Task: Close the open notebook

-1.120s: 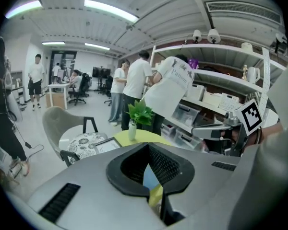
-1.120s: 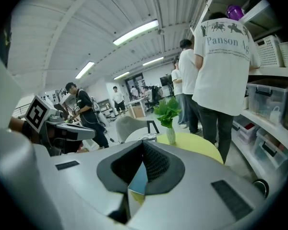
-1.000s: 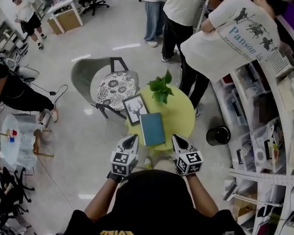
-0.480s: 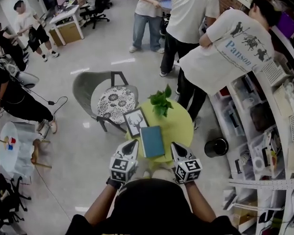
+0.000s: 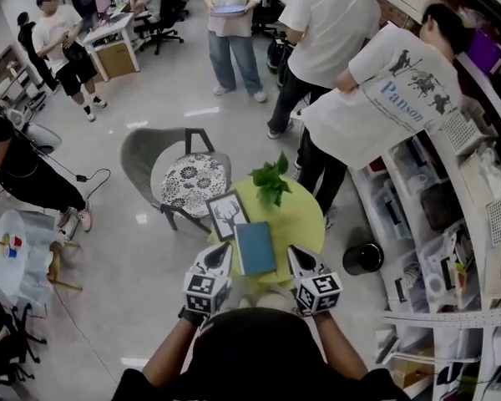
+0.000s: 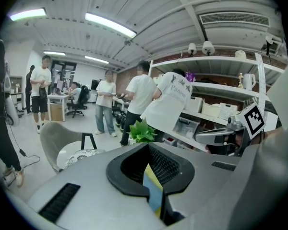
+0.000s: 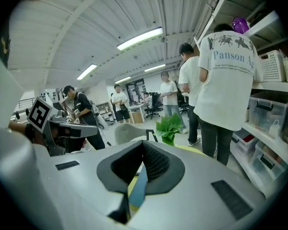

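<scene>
Nearest the head camera, the left gripper point(image 5: 219, 252) and the right gripper point(image 5: 297, 254) are held side by side at the near rim of the round yellow-green table point(image 5: 305, 217). Each gripper's own view shows its two jaws meeting at the tips with nothing clamped between them. Both are therefore closed and empty.

Between them, slightly ahead and lower, the notebook point(image 5: 255, 247) lies flat on the table with its teal cover up. Its long axis runs away from the person, nearly parallel to both grippers. The left gripper's tip sits just beside the notebook's left edge and the right tip stands a little further from the right edge, so the left hand is marginally nearer. As judged from the unbroken cover, the notebook appears already closed, leaving little for either hand to do.

Just beyond its far left corner stands a framed deer picture point(image 5: 227, 215), then a leafy plant point(image 5: 271, 178), then a grey chair point(image 5: 144, 144) and standing people.

Hidden or unclear: the person's head covers the forearms and the table's near edge. In both gripper views the notebook shows only as a blue sliver through the gap behind the jaw tips. Whether the pages sit flush is too small to tell.
</scene>
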`<state>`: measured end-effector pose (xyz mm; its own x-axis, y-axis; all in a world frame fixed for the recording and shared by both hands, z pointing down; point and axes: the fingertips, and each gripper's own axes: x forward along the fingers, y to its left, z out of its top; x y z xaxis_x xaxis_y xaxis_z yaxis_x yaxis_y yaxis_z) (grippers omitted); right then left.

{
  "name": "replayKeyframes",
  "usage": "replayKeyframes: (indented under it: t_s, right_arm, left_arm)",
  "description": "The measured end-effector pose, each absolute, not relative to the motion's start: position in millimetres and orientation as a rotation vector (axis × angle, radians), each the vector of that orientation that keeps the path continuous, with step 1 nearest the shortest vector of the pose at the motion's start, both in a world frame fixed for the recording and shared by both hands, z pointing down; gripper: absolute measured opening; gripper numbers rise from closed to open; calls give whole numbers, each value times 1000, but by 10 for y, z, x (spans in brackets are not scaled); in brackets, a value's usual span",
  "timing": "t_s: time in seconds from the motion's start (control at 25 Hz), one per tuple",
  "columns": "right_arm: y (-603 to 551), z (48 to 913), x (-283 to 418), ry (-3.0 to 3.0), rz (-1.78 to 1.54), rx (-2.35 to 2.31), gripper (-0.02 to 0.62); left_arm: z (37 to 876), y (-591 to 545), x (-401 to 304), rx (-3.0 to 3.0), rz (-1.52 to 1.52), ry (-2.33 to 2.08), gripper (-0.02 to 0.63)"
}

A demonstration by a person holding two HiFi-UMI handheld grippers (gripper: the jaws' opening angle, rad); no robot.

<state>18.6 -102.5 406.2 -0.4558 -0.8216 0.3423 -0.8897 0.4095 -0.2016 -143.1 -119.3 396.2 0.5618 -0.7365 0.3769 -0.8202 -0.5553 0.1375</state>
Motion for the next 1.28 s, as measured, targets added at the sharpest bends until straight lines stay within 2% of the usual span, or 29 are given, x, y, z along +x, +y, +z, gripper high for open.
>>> replayKeyframes:
  t_s: [1.28]
  right_arm:
    - [-1092,3960,44,-2453,430,1451,0]
  left_arm:
    - [4110,-1103,-1566,2456,429,-1292,17]
